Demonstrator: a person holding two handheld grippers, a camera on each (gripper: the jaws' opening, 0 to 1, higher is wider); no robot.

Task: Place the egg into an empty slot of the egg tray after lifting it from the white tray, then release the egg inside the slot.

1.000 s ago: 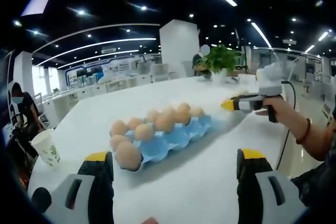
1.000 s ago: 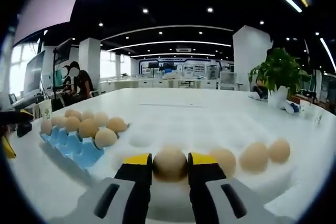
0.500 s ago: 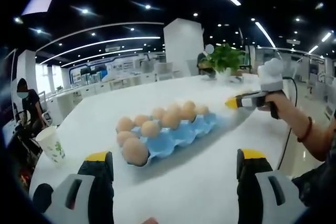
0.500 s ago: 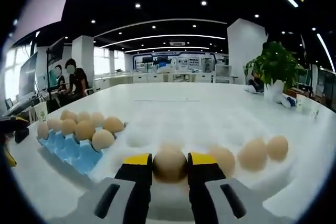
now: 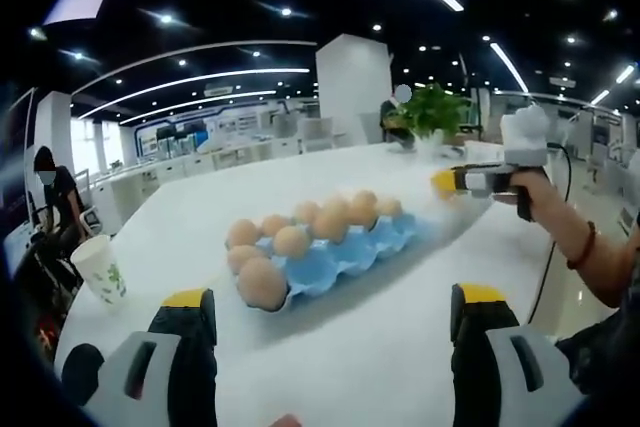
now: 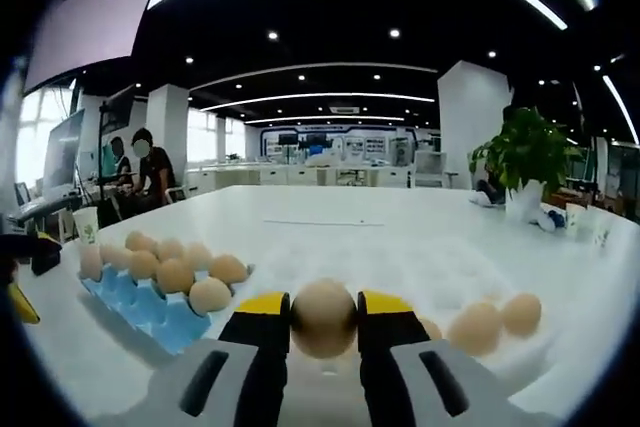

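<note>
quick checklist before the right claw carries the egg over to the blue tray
1. Egg gripped between the jaws of the right claw: ok.
2. Egg clear of the white tray: cannot tell; it appears above the tray's remaining eggs.
3. Free slot in the blue egg tray: ok, the side facing the left claw's camera has open cups.
4. Left claw out of the way: ok, open and short of the tray.
5. Paper cup away from the tray: ok.
</note>
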